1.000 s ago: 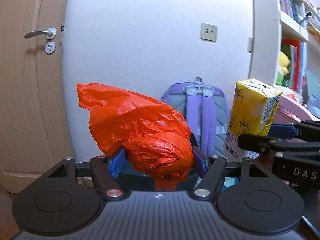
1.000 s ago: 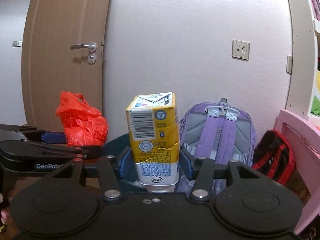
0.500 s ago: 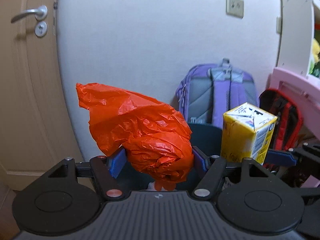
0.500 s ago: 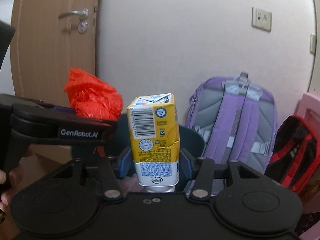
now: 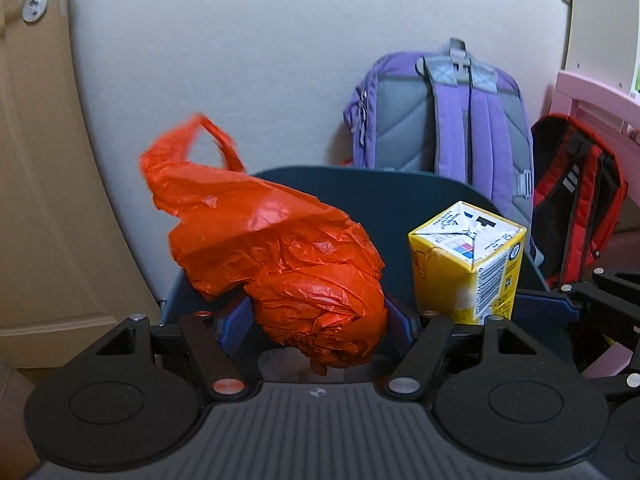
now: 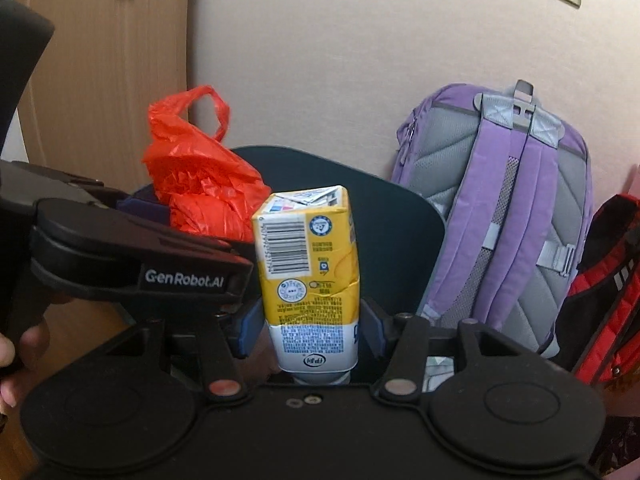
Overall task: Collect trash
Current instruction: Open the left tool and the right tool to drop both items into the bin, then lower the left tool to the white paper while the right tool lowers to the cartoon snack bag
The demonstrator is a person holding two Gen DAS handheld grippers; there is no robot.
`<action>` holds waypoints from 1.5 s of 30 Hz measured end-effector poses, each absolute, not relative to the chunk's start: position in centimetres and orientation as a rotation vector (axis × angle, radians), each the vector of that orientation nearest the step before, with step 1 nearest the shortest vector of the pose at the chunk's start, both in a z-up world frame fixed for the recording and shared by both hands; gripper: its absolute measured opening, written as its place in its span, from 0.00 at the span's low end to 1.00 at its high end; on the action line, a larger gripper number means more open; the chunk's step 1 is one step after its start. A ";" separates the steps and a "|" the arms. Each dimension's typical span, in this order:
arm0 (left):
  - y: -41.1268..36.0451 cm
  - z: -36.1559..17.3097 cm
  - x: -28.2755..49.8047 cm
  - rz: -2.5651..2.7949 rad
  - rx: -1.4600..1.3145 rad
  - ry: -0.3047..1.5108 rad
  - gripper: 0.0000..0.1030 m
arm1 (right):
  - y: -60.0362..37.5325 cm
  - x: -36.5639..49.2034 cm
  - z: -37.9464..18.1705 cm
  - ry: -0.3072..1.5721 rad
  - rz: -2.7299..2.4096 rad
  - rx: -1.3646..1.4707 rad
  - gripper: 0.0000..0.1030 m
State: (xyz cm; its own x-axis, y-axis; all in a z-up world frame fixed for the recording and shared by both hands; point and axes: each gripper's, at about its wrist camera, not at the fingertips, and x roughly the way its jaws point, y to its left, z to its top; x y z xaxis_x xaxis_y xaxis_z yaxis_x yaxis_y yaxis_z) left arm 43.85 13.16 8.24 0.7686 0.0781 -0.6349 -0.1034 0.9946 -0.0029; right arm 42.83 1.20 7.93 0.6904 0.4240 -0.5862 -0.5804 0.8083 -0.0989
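Left wrist view first: left gripper clamping the crumpled orange plastic bag between its blue pads, bulk of the bag bulging forward and up past the fingertips, one loop handle flapping loose out ahead to the left. Hovering just short of the dark bin, rim lying straight ahead and below the fingers. Risking a snag here: that loose handle catching on the near rim or draping outside on release, thin film clinging to a pad instead of dropping. Yellow drink carton showing just to the right, so also risking a knock between the two loads if both crowd the opening together. Right wrist view now: right gripper pinching the carton low on its body, standing upright between the pads, walls already creased at the squeeze. Risking a further crumple or a slip, with leftover liquid possibly spilling, though contents impossible to tell. Left gripper crossing close on the left, nearly touching the carton, purple backpack leaning beyond the bin on the right; dropping too far forward meaning trash landing behind the bin against it.
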 end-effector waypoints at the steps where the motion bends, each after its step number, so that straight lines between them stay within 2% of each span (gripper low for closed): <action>1: 13.1 8.1 44.0 0.098 -0.035 0.692 0.68 | 1.2 42.9 8.0 0.580 0.569 -0.290 0.50; 9: 13.2 7.7 44.0 0.087 -0.070 0.700 0.70 | 0.9 42.7 8.2 0.570 0.572 -0.321 0.53; 12: 13.3 7.9 43.7 0.091 -0.094 0.700 0.76 | 0.4 42.2 8.8 0.549 0.575 -0.313 0.64; 20: 12.9 9.5 41.9 0.078 -0.110 0.680 0.78 | -1.1 39.5 10.7 0.524 0.587 -0.315 0.64; 24: 12.4 10.7 39.9 0.071 -0.105 0.666 0.78 | -2.4 37.5 11.7 0.518 0.601 -0.303 0.65; 36: 10.6 12.9 30.7 0.018 -0.122 0.619 0.78 | -5.8 30.2 12.7 0.510 0.616 -0.308 0.74; 42: 9.2 12.8 26.4 0.026 -0.098 0.595 0.87 | -7.9 27.1 11.6 0.521 0.628 -0.312 0.80; 45: 8.4 12.2 24.5 0.019 -0.075 0.583 0.87 | -9.2 26.1 10.5 0.538 0.639 -0.302 0.84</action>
